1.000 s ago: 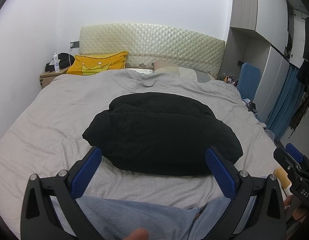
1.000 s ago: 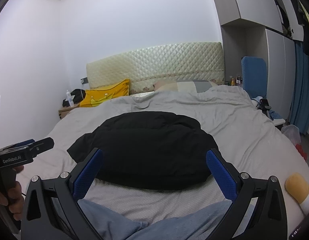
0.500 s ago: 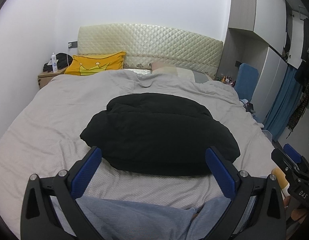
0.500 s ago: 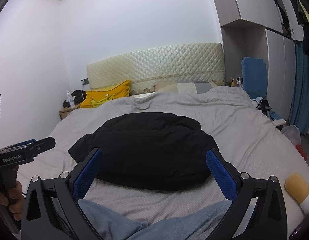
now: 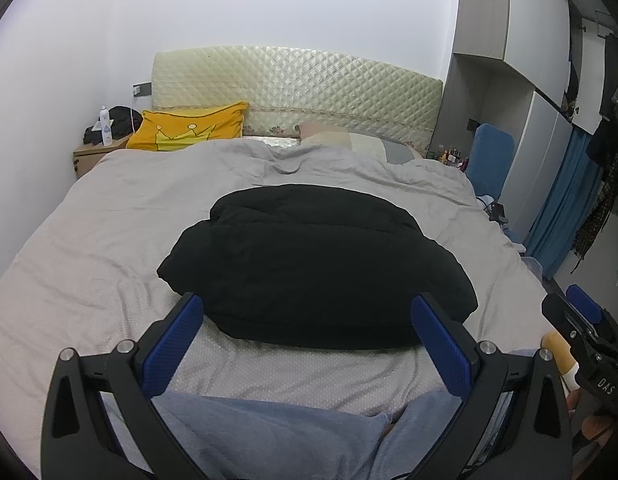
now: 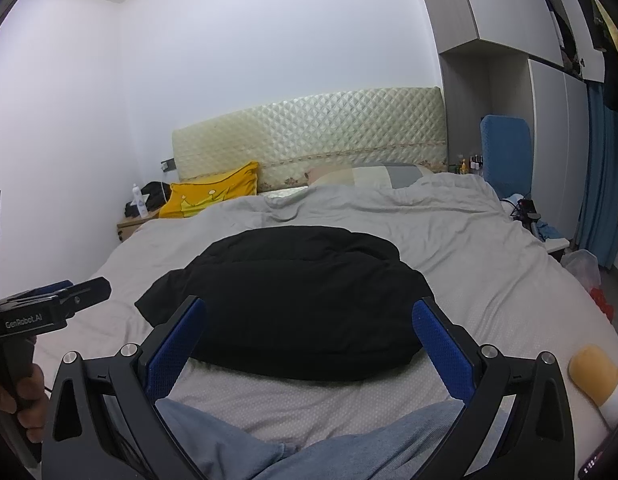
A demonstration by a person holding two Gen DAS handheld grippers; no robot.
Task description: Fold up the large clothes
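Matt black puffy cloth jacket [image 5: 313, 264] on a wrinkled grey cloth bedcover [image 5: 89, 248]; glossy quilted headboard [image 5: 293, 96]; fingers [image 5: 175, 344] with textured blue pads.

light: even, cool, dim-ish indoor | shadows: soft | glare: none | focus: sharp | distortion: strong fisheye, dark vignette corners | black jacket [image 5: 313, 264] detail lost

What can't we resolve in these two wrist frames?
- Black garment: its folds, sleeves and underside read as one dark mass in both views.
- Bottles by the headboard: too small to identify.
- Right gripper: cut off by the left wrist view's edge.
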